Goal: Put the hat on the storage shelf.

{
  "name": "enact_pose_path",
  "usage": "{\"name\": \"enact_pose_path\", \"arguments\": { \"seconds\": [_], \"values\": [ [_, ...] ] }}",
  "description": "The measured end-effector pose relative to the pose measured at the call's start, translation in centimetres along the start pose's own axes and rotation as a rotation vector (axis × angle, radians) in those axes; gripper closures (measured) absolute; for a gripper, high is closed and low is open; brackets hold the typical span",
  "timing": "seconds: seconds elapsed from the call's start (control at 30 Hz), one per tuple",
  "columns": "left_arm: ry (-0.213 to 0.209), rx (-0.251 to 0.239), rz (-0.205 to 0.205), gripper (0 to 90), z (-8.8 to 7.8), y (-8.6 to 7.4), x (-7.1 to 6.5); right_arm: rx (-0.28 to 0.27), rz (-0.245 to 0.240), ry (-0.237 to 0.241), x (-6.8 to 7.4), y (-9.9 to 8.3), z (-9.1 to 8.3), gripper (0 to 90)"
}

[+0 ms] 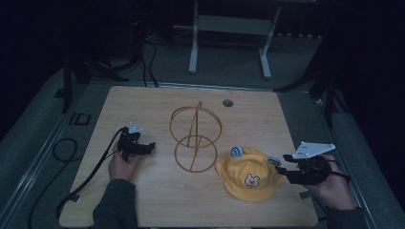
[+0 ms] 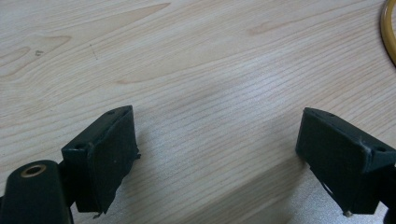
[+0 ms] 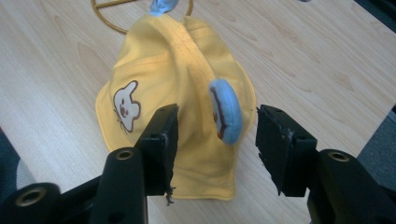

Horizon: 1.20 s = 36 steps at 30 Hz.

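Yellow hat (image 1: 248,177) lies flat just right of wire stand (image 1: 195,138). Soft, light, floppy fabric; best pinched at brim or crown fold. R gripper (image 3: 215,135) held open, nothing gripped; L gripper (image 2: 215,154) wide open, empty.

This looks like a dark lab or test room, not a home. A light wood surface (image 1: 143,102) stands alone on a grey floor (image 1: 38,124). Black cables (image 1: 64,150) trail over the floor. Black stands (image 1: 67,81) rise at both sides, and a white metal frame (image 1: 229,28) stands behind. The room around is almost black, with light falling just on the surface.
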<state>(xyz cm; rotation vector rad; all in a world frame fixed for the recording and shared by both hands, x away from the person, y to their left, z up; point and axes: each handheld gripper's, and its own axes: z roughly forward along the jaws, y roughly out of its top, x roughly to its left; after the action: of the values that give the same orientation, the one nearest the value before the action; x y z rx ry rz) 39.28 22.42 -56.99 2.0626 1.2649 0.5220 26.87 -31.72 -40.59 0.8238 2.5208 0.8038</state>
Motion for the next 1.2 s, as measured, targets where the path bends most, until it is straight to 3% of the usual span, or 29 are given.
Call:
{"name": "enact_pose_path", "arguments": {
  "seconds": [0.73, 1.2],
  "values": [
    [0.0, 0.0, 0.0, 12.3, 0.0, 0.0, 0.0, 0.147, -0.146, 0.051, 0.4, 3.9, 1.8, 37.4],
    [0.0, 0.0, 0.0, 12.3, 0.0, 0.0, 0.0, 0.208, -0.2, 0.088, 0.9, 5.7, 3.2, 35.4]
  ]
}}
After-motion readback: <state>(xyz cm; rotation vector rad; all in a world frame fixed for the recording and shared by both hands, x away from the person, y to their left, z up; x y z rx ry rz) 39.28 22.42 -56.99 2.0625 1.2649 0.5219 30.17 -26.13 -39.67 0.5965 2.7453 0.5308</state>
